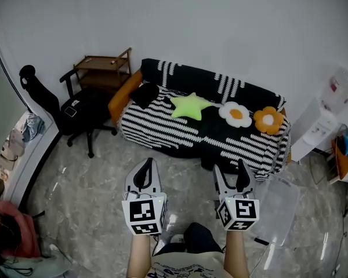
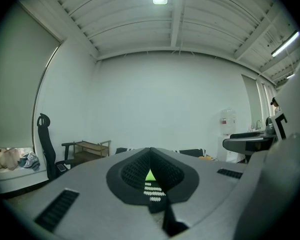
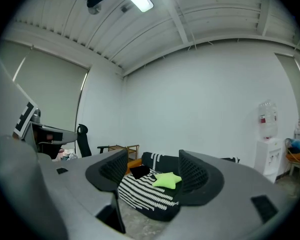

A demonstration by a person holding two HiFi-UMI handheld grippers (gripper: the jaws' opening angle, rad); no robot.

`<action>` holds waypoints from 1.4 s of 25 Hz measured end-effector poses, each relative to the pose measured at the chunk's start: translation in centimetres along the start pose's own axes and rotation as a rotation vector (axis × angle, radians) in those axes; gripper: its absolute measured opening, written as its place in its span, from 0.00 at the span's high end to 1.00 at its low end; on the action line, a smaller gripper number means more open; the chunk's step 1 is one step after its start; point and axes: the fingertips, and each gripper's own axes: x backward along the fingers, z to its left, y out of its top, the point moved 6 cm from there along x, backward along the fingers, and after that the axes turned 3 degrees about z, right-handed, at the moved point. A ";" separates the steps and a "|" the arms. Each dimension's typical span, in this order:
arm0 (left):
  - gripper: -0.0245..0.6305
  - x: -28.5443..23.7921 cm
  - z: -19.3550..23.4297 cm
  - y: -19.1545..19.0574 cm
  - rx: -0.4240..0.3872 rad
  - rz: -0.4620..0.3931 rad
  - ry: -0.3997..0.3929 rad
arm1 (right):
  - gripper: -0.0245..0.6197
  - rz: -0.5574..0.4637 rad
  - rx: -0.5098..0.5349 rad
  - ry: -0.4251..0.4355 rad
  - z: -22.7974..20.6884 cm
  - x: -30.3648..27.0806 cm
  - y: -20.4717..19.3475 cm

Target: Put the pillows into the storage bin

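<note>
Head view: star pillow [image 1: 189,105], 11 o'clock of R gripper [image 1: 229,169], 1 o'clock of L gripper [image 1: 146,165].
R jaws wide apart, empty; L jaws closed, empty.

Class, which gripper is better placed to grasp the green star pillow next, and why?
Right. The right gripper has its jaws open, framing the green star pillow; the left gripper has its jaws together. The storage bin also lies to the right.
</note>
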 end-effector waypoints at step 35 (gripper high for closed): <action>0.94 -47.1 6.1 8.1 0.013 0.038 0.147 | 0.44 0.026 -0.039 0.090 -18.3 -49.2 6.0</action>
